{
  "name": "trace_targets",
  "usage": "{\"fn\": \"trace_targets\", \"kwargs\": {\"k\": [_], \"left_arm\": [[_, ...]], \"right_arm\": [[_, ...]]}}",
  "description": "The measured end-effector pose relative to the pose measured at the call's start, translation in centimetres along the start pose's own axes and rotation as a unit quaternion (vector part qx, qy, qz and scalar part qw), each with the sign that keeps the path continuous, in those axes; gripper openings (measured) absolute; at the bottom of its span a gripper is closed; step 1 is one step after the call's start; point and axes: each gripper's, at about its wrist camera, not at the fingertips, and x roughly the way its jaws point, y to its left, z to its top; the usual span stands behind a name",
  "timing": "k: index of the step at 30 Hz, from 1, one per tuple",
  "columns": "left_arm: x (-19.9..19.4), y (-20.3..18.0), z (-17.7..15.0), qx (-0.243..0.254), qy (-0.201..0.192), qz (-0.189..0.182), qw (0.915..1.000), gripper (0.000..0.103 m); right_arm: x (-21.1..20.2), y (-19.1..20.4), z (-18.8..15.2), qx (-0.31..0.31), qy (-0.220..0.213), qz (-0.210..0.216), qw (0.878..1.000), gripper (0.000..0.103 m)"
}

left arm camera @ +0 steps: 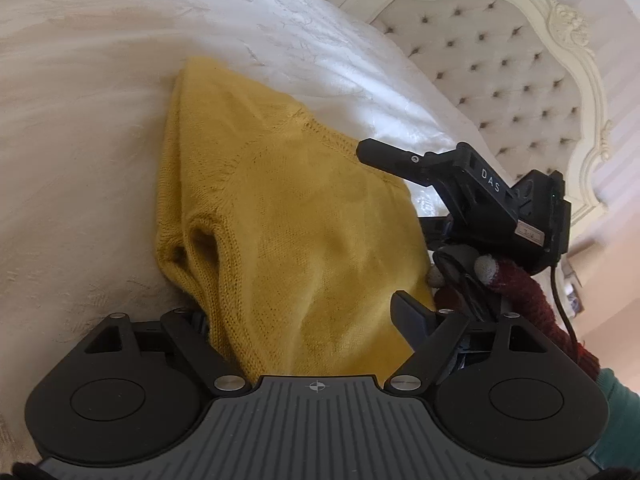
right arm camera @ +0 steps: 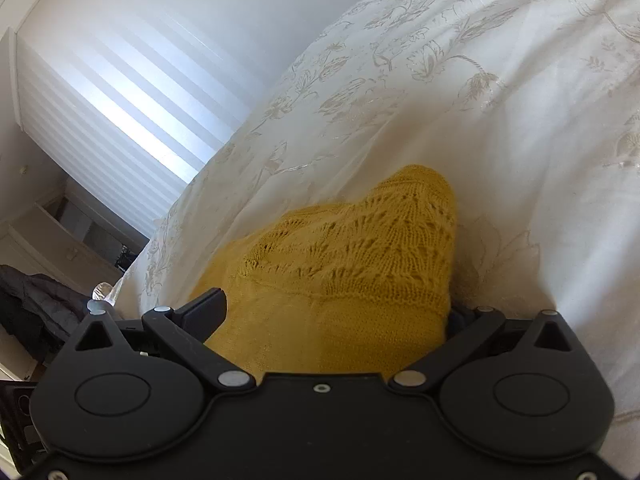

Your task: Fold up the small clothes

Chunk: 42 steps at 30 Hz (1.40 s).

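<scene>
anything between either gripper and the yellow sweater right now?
Nothing visible. The yellow sweater lies on the white bedspread right in front of both. It fills the gap between the open left gripper fingers and likewise the open right gripper fingers. No other item lies on it.

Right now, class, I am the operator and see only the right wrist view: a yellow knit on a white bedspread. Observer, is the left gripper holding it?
Observer: No. The left gripper is open, with the yellow knit lying between its fingers.
Operator: Which part of the knit faces it?
Observer: A ribbed opening; sleeve or neck, I cannot tell.
Operator: And beyond the knit?
Observer: A tufted headboard.
</scene>
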Motion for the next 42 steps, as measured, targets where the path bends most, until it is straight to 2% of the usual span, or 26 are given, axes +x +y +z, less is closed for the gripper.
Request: {"fn": "trace_targets", "kwargs": {"k": [3,5,6,7,8,10,14,19,22,25,27,28,29,30,32,34,36,38,40,42], "left_arm": [[-0.7,0.5,-0.3,-0.007,0.004,-0.015,0.9998,0.077],[-1.0,0.8,-0.7,-0.019,0.009,-0.018,0.9996,0.049],[-1.0,1.0,-0.7,-0.026,0.014,-0.013,0.9995,0.019],[-1.0,1.1,-0.9,-0.031,0.014,-0.013,0.9993,0.014],[-1.0,1.1,-0.9,-0.036,0.011,-0.018,0.9991,0.014],[-1.4,0.3,-0.9,-0.034,0.001,-0.021,0.9992,0.014],[-2.3,-2.7,-0.7,-0.004,-0.01,-0.043,0.999,0.014],[-1.7,-7.3,-2.0,0.023,0.016,-0.089,0.9956,0.013],[-0.7,-9.7,-3.8,0.048,0.029,-0.105,0.9928,0.014],[0.9,-10.9,-6.3,0.056,0.068,-0.096,0.9915,0.015],[1.9,-11.1,-8.2,0.062,0.109,-0.065,0.99,0.017],[2.3,-11.2,-9.3,0.072,0.128,-0.038,0.9885,0.019],[2.2,-11.1,-10.1,0.081,0.131,-0.025,0.9877,0.019],[1.7,-11.1,-10.6,0.087,0.124,-0.02,0.9883,0.021],[0.4,-11.1,-10.6,0.098,0.118,-0.011,0.9881,0.023],[-1.2,-11.8,-10.1,0.125,0.097,0.012,0.9873,0.024],[-2.9,-13.1,-9.3,0.162,0.053,0.033,0.9849,0.026],[-3.9,-14.3,-8.0,0.186,0.003,0.045,0.9815,0.04],[-4.0,-15.5,-6.6,0.196,-0.042,0.054,0.9783,0.057],[-3.1,-16.1,-5.0,0.197,-0.069,0.067,0.9756,0.061]], "right_arm": [[-0.5,-0.3,-0.1,0.002,0.0,0.013,1.0,0.103],[-1.0,-0.7,-0.3,0.006,0.003,0.027,1.0,0.099],[-1.3,-0.8,-0.3,0.008,0.001,0.02,1.0,0.079],[-1.6,-0.8,-0.4,0.01,0.001,0.001,1.0,0.049],[-1.7,-0.8,-0.3,0.01,0.005,-0.019,1.0,0.044],[-2.2,-0.5,-0.3,0.014,0.0,-0.026,1.0,0.04],[-4.5,1.7,0.1,0.005,-0.018,-0.044,0.999,0.038],[-9.5,3.9,0.2,-0.043,-0.017,-0.083,0.995,0.037],[-13.2,3.8,-0.3,-0.044,-0.02,-0.1,0.994,0.037],[-16.1,2.8,-0.8,-0.03,-0.021,-0.119,0.992,0.039],[-17.1,1.5,-1.4,-0.028,-0.027,-0.164,0.986,0.047],[-17.3,0.7,-1.7,-0.021,-0.027,-0.19,0.981,0.05],[-17.6,-0.3,-2.0,-0.009,-0.029,-0.224,0.974,0.051],[-18.0,-1.1,-2.2,0.002,-0.033,-0.25,0.968,0.051],[-19.2,-2.1,-2.8,0.016,-0.048,-0.269,0.962,0.053],[-20.4,-2.1,-3.5,0.016,-0.07,-0.271,0.96,0.069],[-21.4,-1.4,-4.3,-0.005,-0.091,-0.274,0.957,0.074],[-21.8,-0.8,-5.1,-0.025,-0.105,-0.277,0.955,0.075],[-21.9,0.0,-6.0,-0.045,-0.125,-0.275,0.952,0.086],[-21.7,0.4,-6.7,-0.058,-0.143,-0.273,0.95,0.088]]}}
